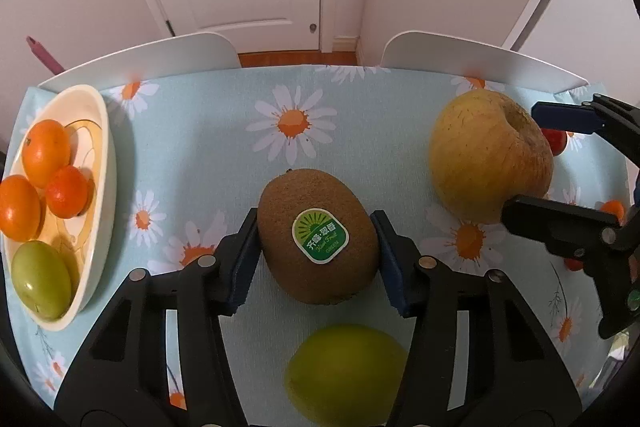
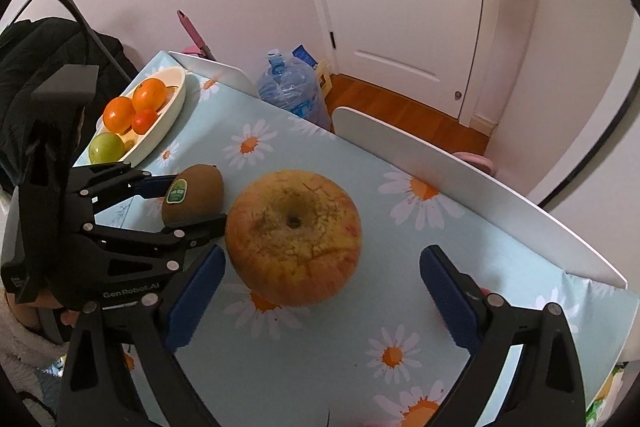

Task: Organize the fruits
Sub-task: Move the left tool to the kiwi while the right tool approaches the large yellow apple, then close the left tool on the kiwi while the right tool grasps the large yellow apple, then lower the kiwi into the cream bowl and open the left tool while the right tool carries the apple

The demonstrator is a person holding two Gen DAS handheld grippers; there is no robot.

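Observation:
My left gripper (image 1: pixel 316 259) is shut on a brown kiwi (image 1: pixel 318 237) with a green sticker; both blue pads press its sides. It shows from the side in the right wrist view (image 2: pixel 194 197). A large yellow-red apple (image 2: pixel 294 237) sits on the daisy tablecloth (image 2: pixel 344 163); it also shows in the left wrist view (image 1: pixel 490 155). My right gripper (image 2: pixel 320 291) is open, its pads either side of the apple and apart from it. A cream oval bowl (image 1: pixel 100 131) at the left holds three oranges (image 1: pixel 46 151) and a green fruit (image 1: pixel 40 279).
A yellow-green fruit (image 1: pixel 346 373) lies under my left gripper. A small red fruit (image 1: pixel 556 143) sits behind the apple. Two white chair backs (image 1: pixel 480 59) stand at the table's far edge. A water jug (image 2: pixel 292 89) stands on the floor beyond.

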